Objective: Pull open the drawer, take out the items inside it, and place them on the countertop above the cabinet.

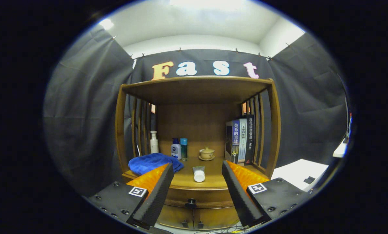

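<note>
The gripper (197,182) is spread wide and holds nothing; its fingers (158,191) stand apart from the wooden cabinet (197,97). The drawer (194,196) is closed, directly below the countertop (210,182), with its dark knob (191,203) between the fingers. Below the drawer are two small doors (194,217). A white tube (199,174) lies on the countertop just above the drawer. Behind the tube stand a lidded teacup (207,153) and three bottles (176,149). A blue towel (153,162) lies left of the tube; upright books (241,139) stand right of it.
</note>
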`<action>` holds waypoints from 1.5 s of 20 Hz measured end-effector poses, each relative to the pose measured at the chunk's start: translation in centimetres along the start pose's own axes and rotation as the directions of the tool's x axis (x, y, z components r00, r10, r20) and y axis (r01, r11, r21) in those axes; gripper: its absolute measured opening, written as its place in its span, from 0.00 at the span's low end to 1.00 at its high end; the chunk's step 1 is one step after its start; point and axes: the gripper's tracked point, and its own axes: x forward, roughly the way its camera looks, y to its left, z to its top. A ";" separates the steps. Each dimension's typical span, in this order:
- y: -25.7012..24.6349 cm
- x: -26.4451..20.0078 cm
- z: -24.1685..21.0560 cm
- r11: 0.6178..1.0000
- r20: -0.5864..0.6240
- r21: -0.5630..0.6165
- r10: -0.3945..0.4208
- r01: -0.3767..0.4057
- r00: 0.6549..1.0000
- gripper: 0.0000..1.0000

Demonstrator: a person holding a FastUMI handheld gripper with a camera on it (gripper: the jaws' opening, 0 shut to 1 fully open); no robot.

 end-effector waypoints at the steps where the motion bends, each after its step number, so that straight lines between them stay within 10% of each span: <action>1: 0.6 -0.2 0.2 1.000 0.008 0.000 0.012 -0.012 1.000 0.97; 30: 2.3 -0.9 1.3 0.990 0.039 0.126 0.055 -0.059 0.998 0.98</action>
